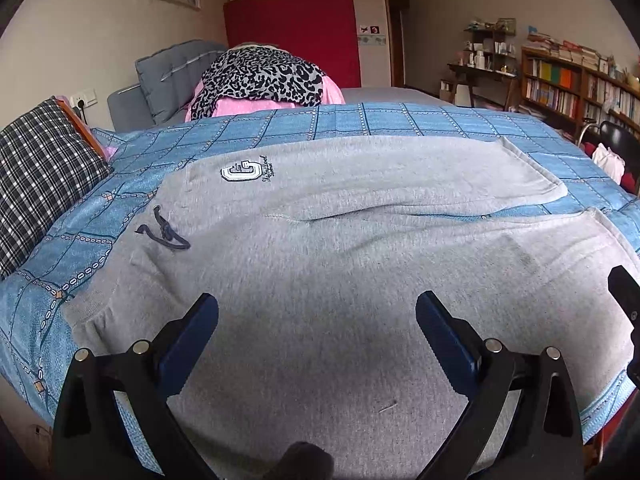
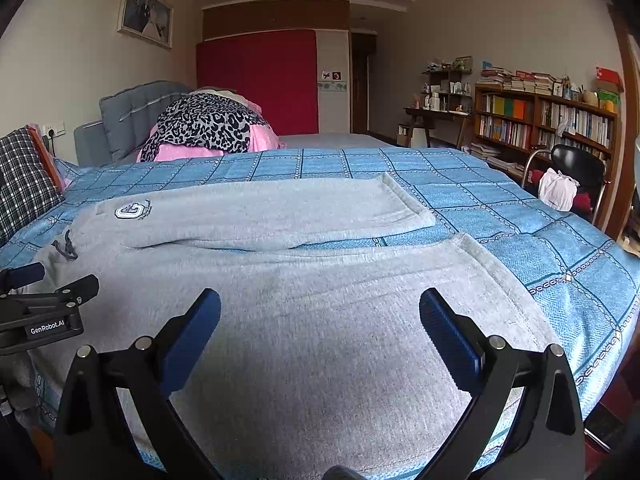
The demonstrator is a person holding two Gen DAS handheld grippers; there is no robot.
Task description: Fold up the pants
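On the bed (image 1: 360,120), under a blue patterned cover, the grey pants (image 1: 320,240) lie spread flat, and the left wrist view has them filling the frame. Waistband off at nine o'clock, with a dark drawstring (image 1: 164,234) curled on the cloth and a white logo patch (image 1: 240,171) up at eleven. Both legs run out toward three o'clock, a strip of blue showing between the cuffs. The left gripper (image 1: 317,312) hovers over the near leg, jaws wide apart, nothing between them. A checked pillow (image 1: 36,176) sits at nine, a leopard-print cloth (image 1: 260,76) over pink bedding at twelve.

Over to the right wrist view: same pants (image 2: 300,280), now seen further along the legs, the near cuff at three o'clock, the far cuff at one. The right gripper (image 2: 320,312) is above the near leg, jaws spread wide and empty. The left gripper (image 2: 44,304) pokes in at nine o'clock by the waistband. A bookshelf (image 2: 544,120) stands at two, a black chair (image 2: 580,168) just below it.
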